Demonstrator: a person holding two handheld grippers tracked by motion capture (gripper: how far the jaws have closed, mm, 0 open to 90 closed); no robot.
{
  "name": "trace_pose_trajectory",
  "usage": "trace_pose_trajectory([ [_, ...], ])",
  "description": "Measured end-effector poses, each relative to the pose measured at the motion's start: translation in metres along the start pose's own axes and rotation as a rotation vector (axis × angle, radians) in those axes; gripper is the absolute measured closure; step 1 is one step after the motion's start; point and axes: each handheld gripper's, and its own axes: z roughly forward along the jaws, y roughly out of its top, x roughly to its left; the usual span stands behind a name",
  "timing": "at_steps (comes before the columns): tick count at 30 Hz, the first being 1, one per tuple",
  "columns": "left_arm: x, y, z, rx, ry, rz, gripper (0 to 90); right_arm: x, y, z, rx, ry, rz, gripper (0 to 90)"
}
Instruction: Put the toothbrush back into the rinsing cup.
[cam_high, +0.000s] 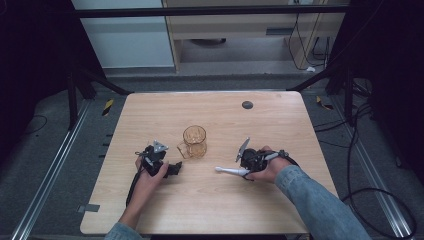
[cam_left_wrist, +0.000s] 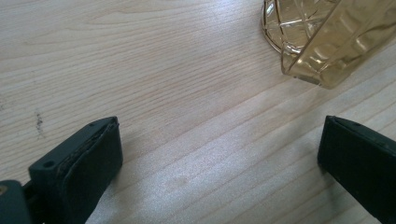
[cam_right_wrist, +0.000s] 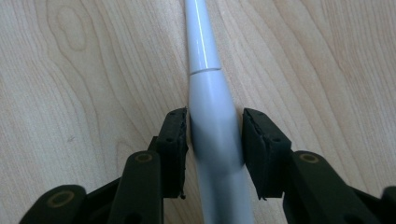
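1. Lying flat on the table (cam_high: 215, 200), the white toothbrush (cam_high: 231, 171) sits right of centre, nearer the front edge.
2. Its long axis runs roughly along that edge, its slim end pointing left toward the amber mug (cam_high: 194, 141).
3. The right gripper (cam_right_wrist: 215, 154) clamps the thick handle (pads on both sides).
4. The left gripper (cam_left_wrist: 219, 158) is spread wide, holding nothing, near the mug.

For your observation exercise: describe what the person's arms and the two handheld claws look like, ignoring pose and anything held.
Both forearms wear blue denim sleeves. The left claw and right claw are black, and each bears a grey three-cornered plate on top. A black cable trails from the left one. Each has two black jaws with flat pads and brass-coloured pivot pins.
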Motion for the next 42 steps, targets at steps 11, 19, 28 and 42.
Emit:
trace_pose_trajectory([
  [11, 0.0, 0.0, 0.0, 0.0, 0.0, 0.0, 0.0, -0.001, 0.0, -0.002, 0.026, 0.004, 0.012, 66.7],
  [19, 0.0, 0.0, 0.0, 0.0, 0.0, 0.0, 0.0, -0.008, -0.001, -0.013, -0.004, -0.002, 0.061, 66.9],
  [28, 0.0, 0.0, 0.0, 0.0, 0.0, 0.0, 0.0, -0.021, -0.005, -0.032, -0.055, -0.021, 0.132, 67.0],
  [42, 0.0, 0.0, 0.0, 0.0, 0.0, 0.0, 0.0, -0.046, -0.004, -0.065, -0.19, -0.093, 0.245, 67.0],
])
